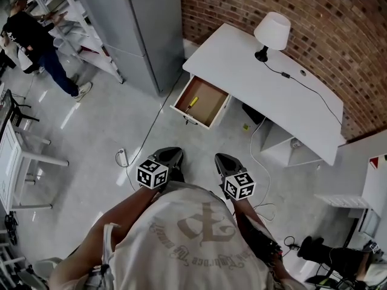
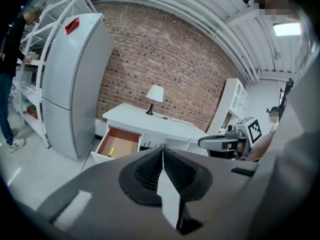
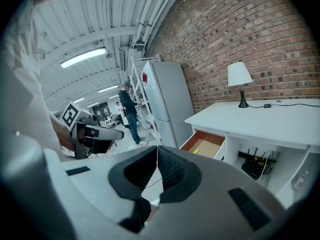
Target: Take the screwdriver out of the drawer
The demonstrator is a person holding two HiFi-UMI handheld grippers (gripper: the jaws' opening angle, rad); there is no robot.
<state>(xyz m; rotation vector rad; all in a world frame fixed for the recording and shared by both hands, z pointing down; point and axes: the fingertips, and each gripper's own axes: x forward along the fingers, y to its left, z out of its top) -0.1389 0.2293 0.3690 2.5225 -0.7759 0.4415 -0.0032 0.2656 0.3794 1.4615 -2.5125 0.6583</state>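
Drawer [image 1: 208,94] pulled out of desk [image 1: 254,86]: 1 yellow-handled screwdriver [image 1: 191,102] inside. L gripper [image 1: 169,154] & R gripper [image 1: 223,161]: jaws pressed together, empty

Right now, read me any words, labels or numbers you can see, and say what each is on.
No text is readable.
Shirt print: curved lettering, too blurred.
Marker cubes: square patterns, no words.
Red tag on fridge: nothing legible.

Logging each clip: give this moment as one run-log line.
phase: pre-reach | drawer: open | screwdriver: lying in drawer, untouched | left gripper: shut, empty | right gripper: shut, empty | both short of desk
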